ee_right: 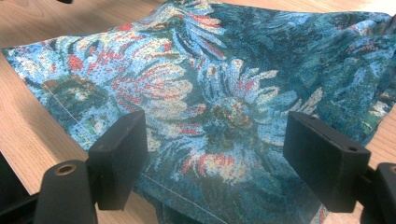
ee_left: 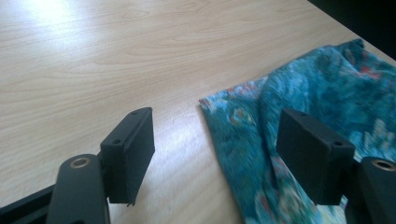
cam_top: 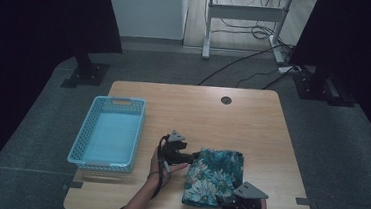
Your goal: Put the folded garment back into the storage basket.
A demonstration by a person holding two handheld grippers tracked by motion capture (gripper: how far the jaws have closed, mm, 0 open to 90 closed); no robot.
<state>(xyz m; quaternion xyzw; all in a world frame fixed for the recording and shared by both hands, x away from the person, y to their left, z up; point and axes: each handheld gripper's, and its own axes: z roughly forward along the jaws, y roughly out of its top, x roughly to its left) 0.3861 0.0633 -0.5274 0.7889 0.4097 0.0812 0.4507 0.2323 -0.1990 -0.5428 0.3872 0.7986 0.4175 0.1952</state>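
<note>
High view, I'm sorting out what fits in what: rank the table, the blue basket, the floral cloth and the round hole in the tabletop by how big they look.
1. table
2. blue basket, slightly ahead of the cloth
3. floral cloth
4. round hole

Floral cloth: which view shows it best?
The high view: the whole folded floral cloth lies on the table between both open grippers. The right gripper view gives its flower pattern close up, cropped; the left gripper view catches one edge and corner.
</note>
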